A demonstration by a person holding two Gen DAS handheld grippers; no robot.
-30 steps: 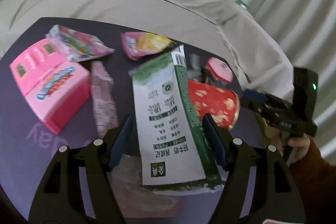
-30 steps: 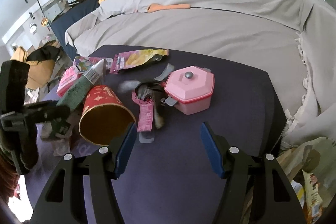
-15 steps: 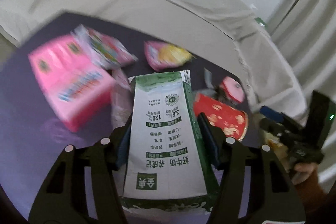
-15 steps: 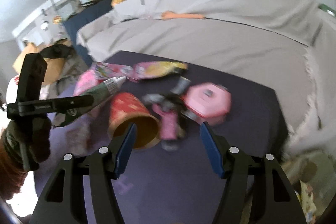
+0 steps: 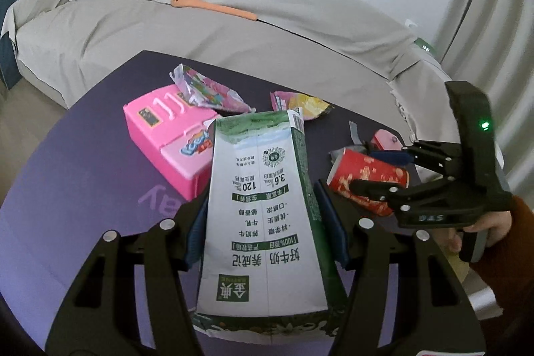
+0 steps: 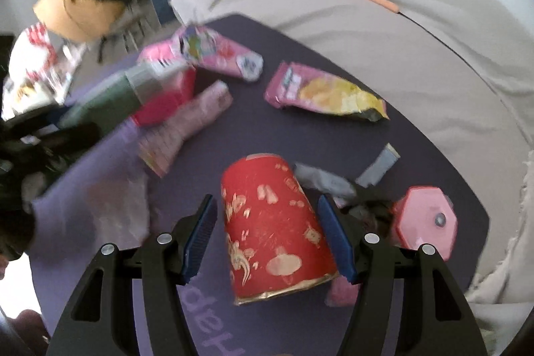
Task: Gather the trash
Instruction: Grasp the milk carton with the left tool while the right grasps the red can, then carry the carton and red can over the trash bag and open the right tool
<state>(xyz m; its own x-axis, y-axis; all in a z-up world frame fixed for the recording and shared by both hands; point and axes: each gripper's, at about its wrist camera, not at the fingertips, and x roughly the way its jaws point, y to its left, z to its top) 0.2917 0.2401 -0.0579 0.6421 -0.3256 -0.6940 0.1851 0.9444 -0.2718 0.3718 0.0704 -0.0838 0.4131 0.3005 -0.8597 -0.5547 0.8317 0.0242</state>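
1. The left gripper (image 5: 265, 232) is angled down over the table (image 5: 83, 189), its jaws having just closed further onto a milk carton (image 5: 263, 216), now pinched at both sides.
2. The right gripper (image 6: 267, 239) is tilted steeply down, jaws spread.
3. The carton's base is cut off; the right view's left part is blurred.
4. A red cup (image 6: 273, 232) lies on its side between the right pads (image 6: 200, 239), contact unclear.
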